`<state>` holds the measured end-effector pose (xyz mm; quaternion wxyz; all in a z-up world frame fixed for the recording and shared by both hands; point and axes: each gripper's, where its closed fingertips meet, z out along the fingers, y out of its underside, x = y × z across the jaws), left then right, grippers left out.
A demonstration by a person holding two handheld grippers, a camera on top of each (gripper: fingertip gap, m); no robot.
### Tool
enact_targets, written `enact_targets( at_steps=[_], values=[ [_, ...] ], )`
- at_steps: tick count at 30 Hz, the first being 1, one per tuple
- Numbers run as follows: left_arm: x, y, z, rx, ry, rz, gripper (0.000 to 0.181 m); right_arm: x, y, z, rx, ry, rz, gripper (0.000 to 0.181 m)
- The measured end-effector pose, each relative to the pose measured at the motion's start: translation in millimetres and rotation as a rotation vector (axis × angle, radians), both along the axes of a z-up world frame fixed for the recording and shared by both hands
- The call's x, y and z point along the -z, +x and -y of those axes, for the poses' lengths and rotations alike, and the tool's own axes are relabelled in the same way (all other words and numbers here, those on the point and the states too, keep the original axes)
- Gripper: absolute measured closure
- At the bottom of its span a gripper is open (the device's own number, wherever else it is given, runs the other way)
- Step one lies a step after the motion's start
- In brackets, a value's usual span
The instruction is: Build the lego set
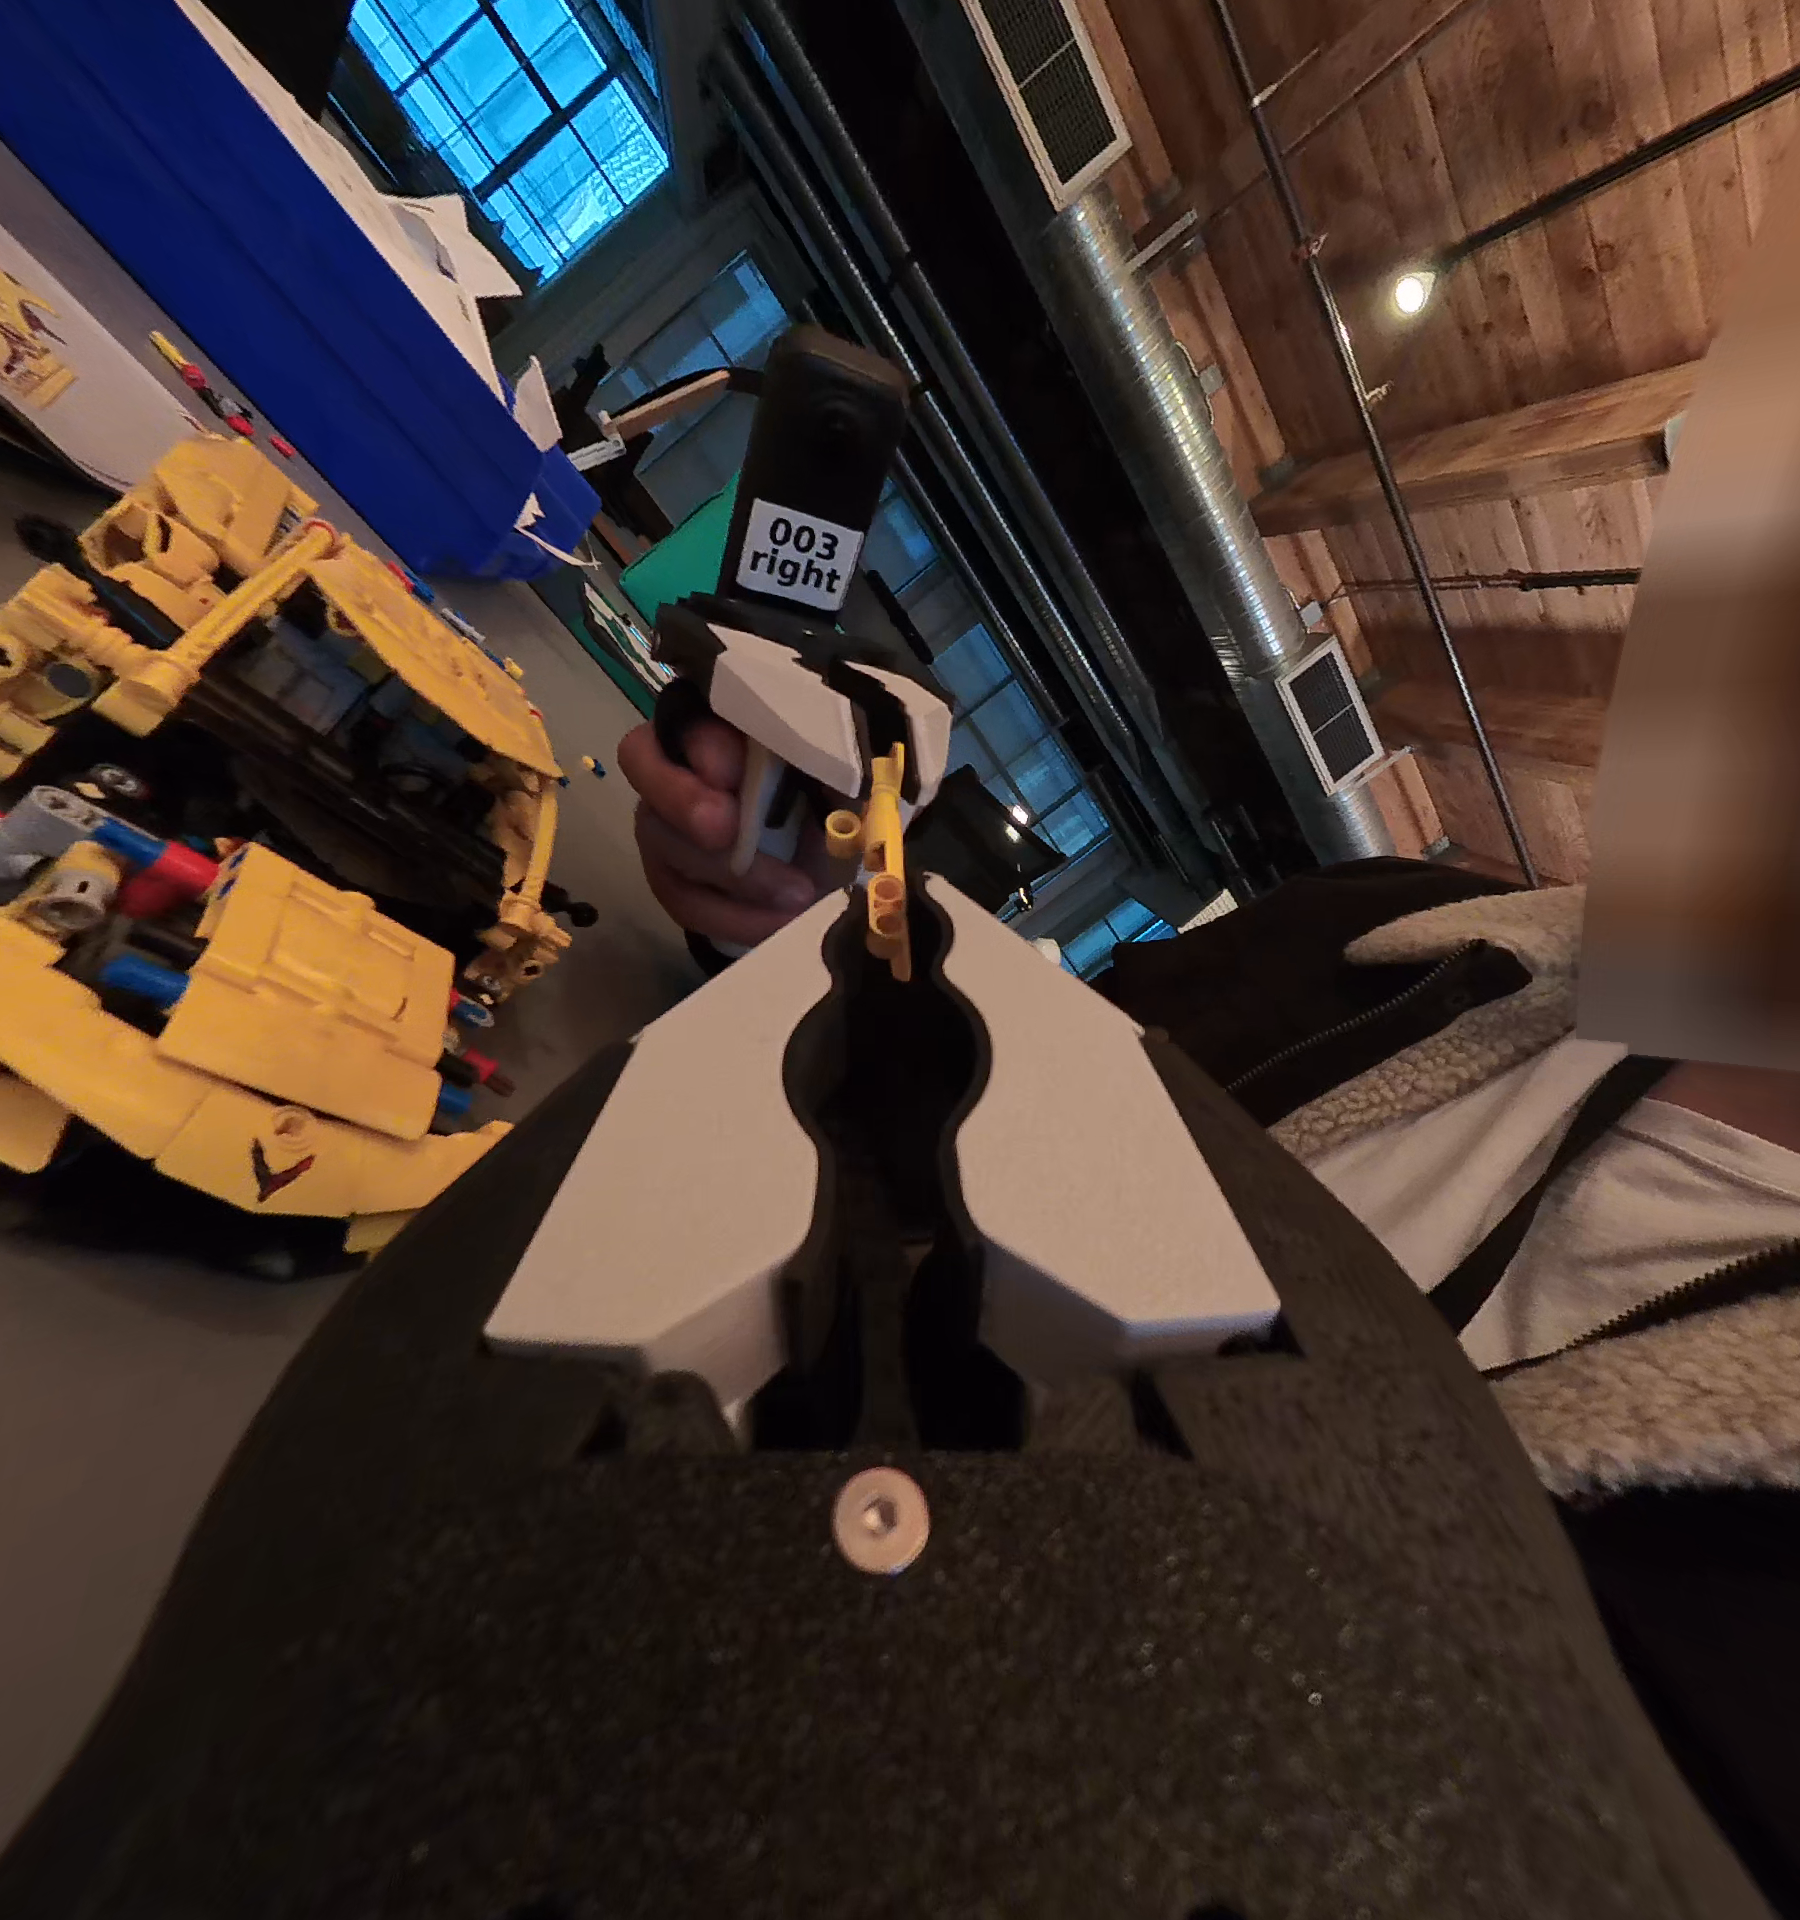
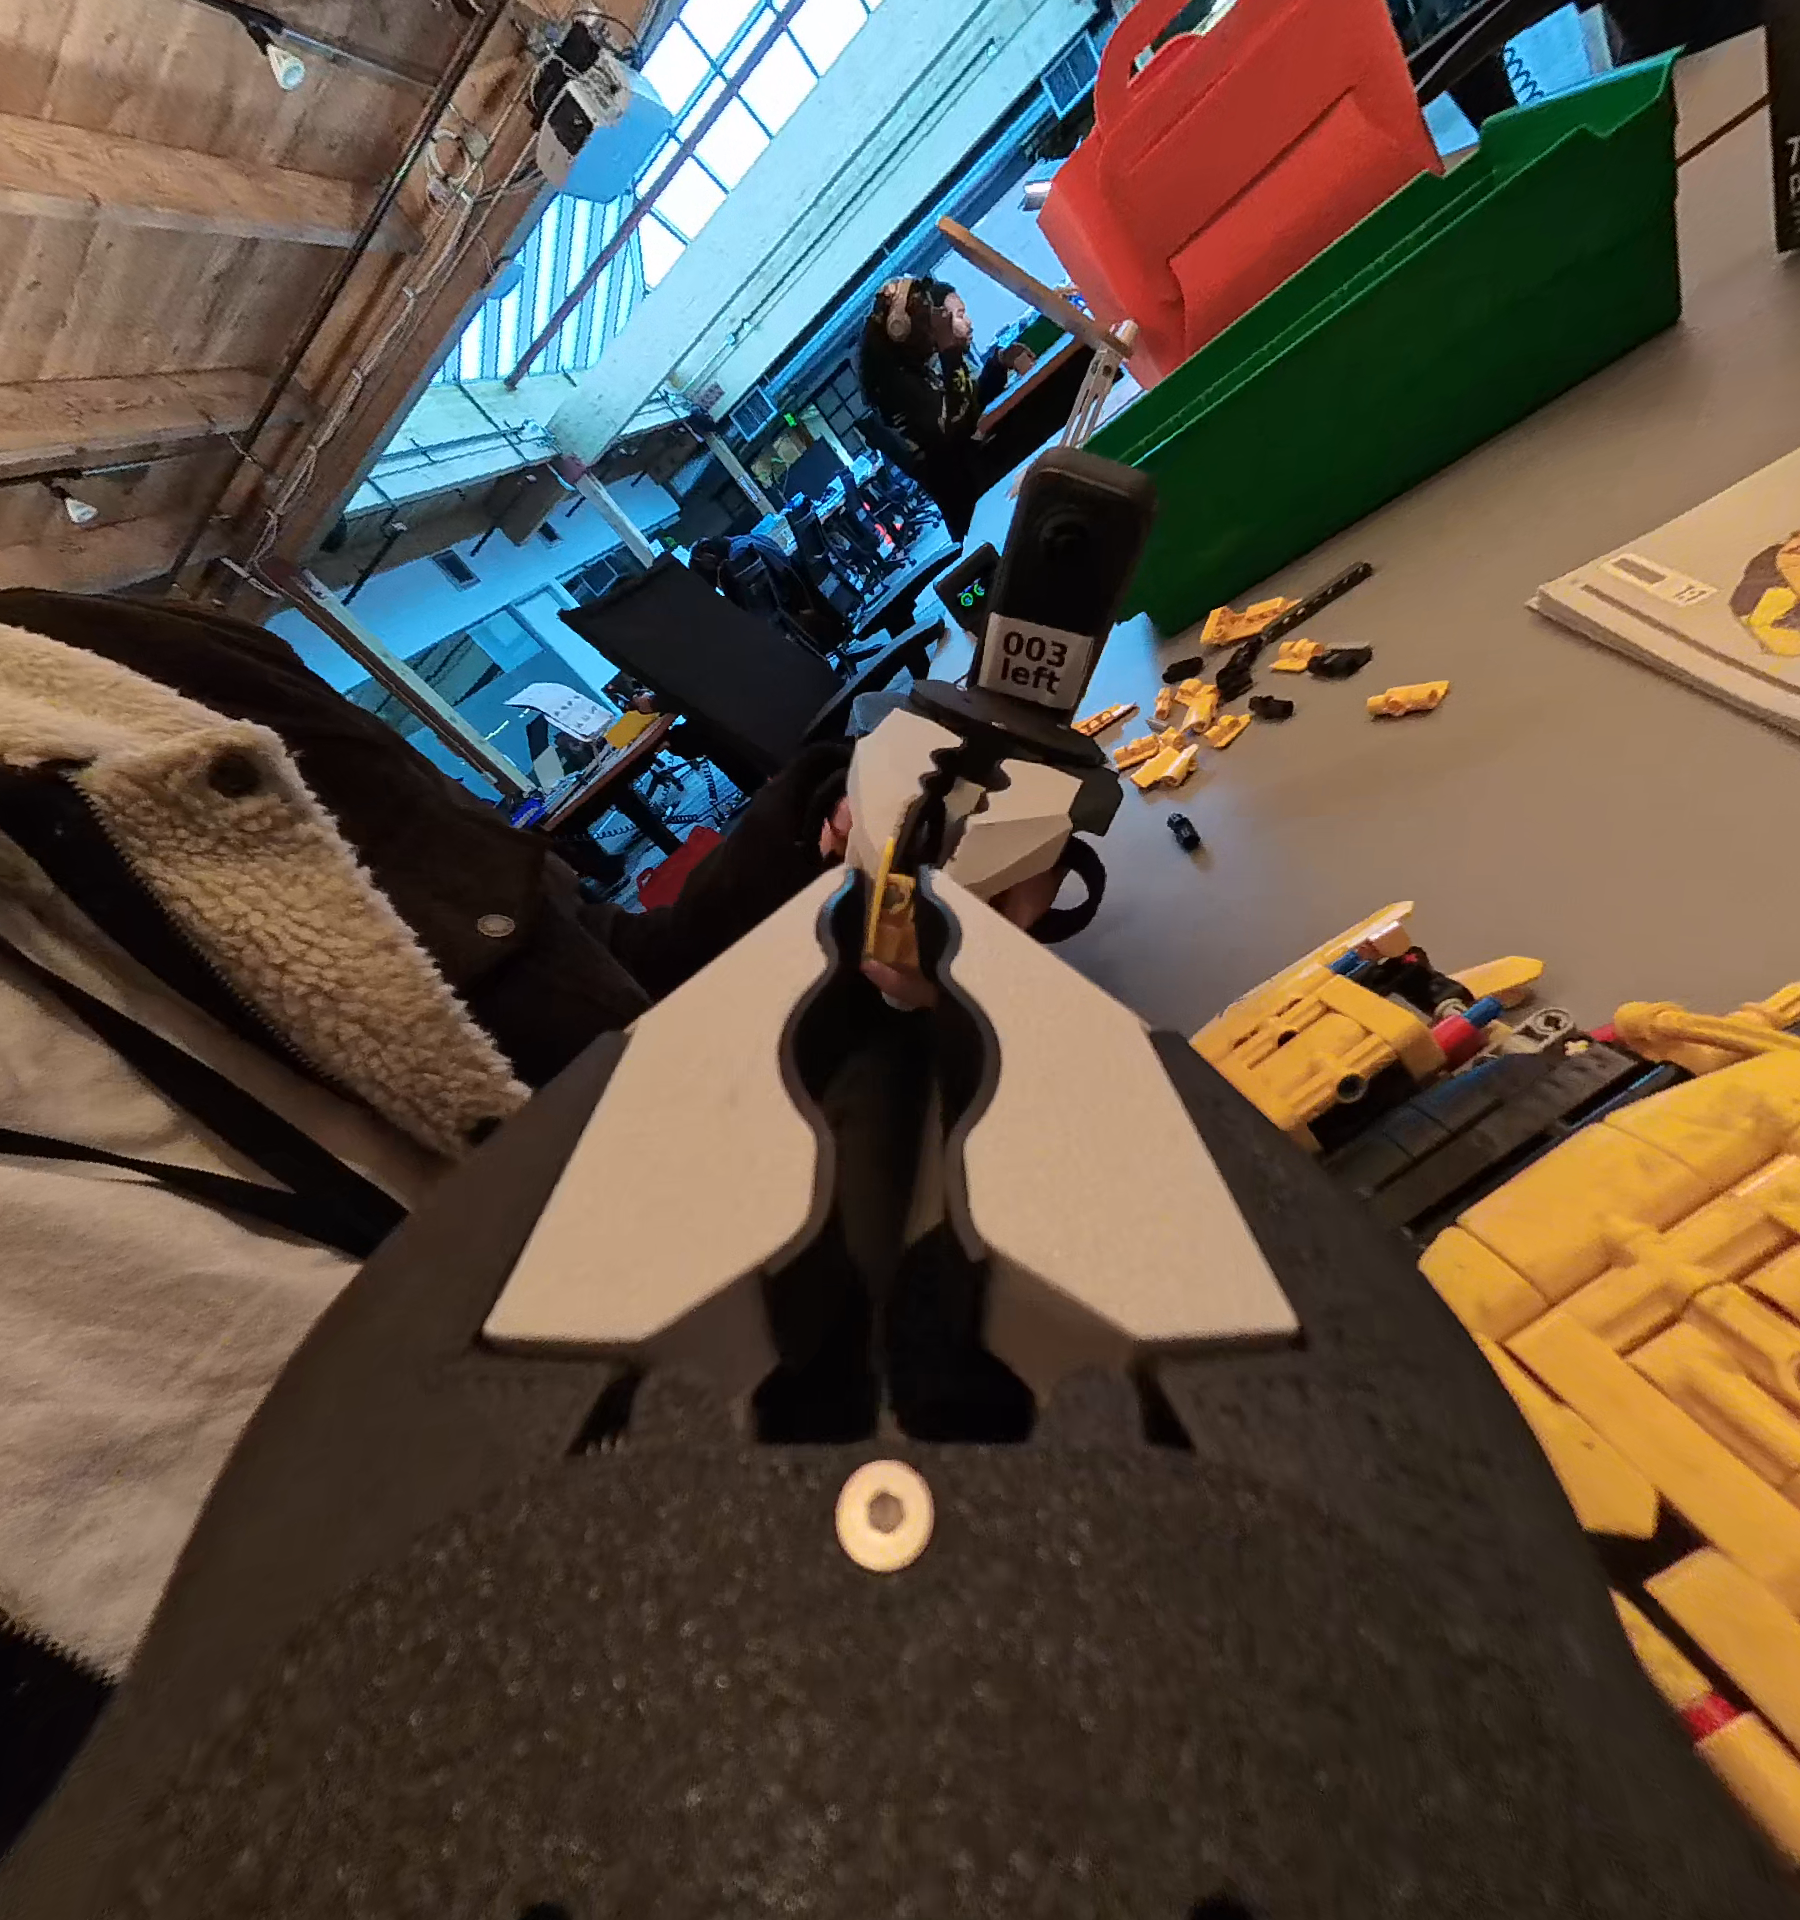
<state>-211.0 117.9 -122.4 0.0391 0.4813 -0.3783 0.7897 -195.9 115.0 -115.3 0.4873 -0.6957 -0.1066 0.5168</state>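
Both grippers are raised off the table, tip to tip. My left gripper is shut on a small yellow Lego connector with round holes. My right gripper, held by a hand, is shut on another small yellow piece that touches the connector. I cannot tell whether the two are joined. In the right wrist view my right gripper pinches the yellow piece, and the left gripper faces it. The partly built yellow Lego car lies on the grey table.
The car also shows at the right. Loose yellow and black pieces lie beside a green bin holding a red box. An instruction booklet lies at the far right. A blue bin stands behind the car. A person's fleece jacket is close. Less than 4 cm separates the two grippers' tips.
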Motion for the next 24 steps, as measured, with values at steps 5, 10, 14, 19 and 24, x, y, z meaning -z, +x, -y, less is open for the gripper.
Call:
enact_targets(
  at_steps=[5, 10, 14, 19, 24],
  values=[
    [3.4, 1.8, -4.0, -0.02, -0.004, -0.02, 0.174, 3.9, 1.8, -1.6, -0.002, -0.031, -0.02, 0.171],
    [7.1, 2.6, -9.7, -0.025, -0.055, -0.047, 0.175, 8.5, 3.3, -3.4, 0.008, -0.054, -0.014, 0.166],
    [9.2, 3.9, -9.5, -0.034, -0.042, -0.059, 0.174, 14.3, 5.8, -4.6, 0.02, -0.093, 0.003, 0.175],
    [15.4, 12.2, -33.3, -0.227, 0.155, -0.077, 0.156, 29.3, 25.9, -16.0, 0.137, -0.221, -0.038, 0.176],
    [16.3, 17.3, -42.3, -0.471, 0.851, -0.001, 0.141, 23.0, 43.6, -16.6, 0.139, -0.355, -0.328, 0.176]
  ],
)
